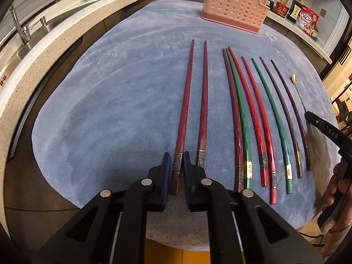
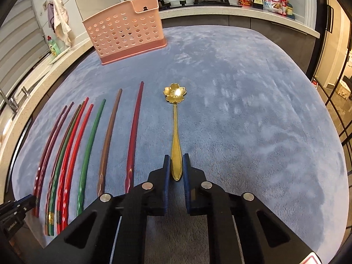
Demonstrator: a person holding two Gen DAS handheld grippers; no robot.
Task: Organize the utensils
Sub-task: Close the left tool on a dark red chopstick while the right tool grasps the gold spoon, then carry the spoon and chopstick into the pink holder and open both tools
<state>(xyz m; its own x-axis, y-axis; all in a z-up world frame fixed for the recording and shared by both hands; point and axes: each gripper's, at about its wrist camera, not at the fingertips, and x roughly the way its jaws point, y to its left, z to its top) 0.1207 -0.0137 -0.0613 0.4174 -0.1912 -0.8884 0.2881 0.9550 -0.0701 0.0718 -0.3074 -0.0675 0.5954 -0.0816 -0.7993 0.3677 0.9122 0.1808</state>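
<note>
Left tool (image 1: 176, 161): clamped on leftmost dark red chopstick (image 1: 186, 101), lying on blue cloth (image 1: 110, 101)
Right tool (image 2: 176, 165): clamped on gold spoon (image 2: 175, 132) handle; flat on cloth
Pink holder (image 2: 126, 34): upright, far end of desk

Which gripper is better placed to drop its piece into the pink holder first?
Right, probably. The right gripper is shut on the gold spoon, a short piece. The left gripper clamps the dark red chopstick, longer and lying flat. The pink holder stands far from both, so it is close.
</note>
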